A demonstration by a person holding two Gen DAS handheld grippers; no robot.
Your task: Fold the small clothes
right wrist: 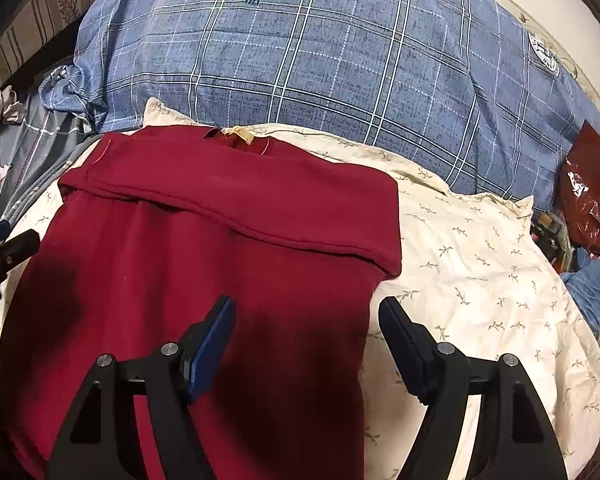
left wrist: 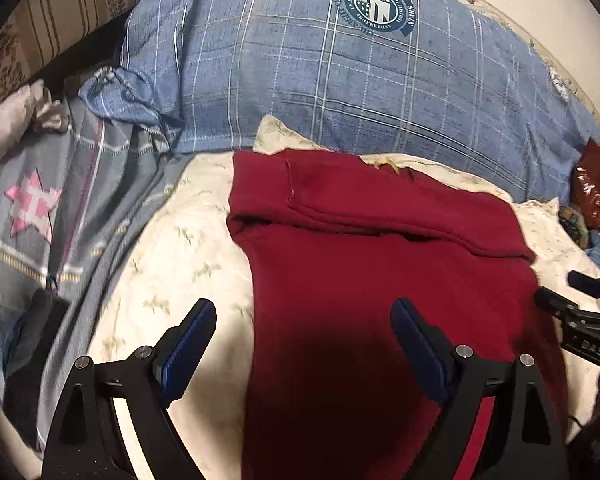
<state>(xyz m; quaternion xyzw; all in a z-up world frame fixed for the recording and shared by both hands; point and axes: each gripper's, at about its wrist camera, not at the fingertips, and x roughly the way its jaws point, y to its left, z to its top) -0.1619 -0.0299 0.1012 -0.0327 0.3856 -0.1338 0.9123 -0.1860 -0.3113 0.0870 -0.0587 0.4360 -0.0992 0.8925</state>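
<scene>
**Over the bed: two sets of tongs poised, nothing yet gripped**

On the cream floral sheet [right wrist: 480, 248] lies the dark red garment [right wrist: 220, 240], spread lengthwise with its far end already turned back in a band near the blue plaid pillow [right wrist: 340, 64]. Both the left tongs [left wrist: 304, 322] and the right tongs [right wrist: 306, 320] stand wide and hold nothing, each straddling one side edge of the cloth.

The likely trouble is the pinch: the sheet is soft and rumpled, so jaws closing at the hem could gather bedding along with the garment, or catch only one layer. Uneven lifting by the two sides would skew the fold, and dragging could undo the turned-back band.
</scene>
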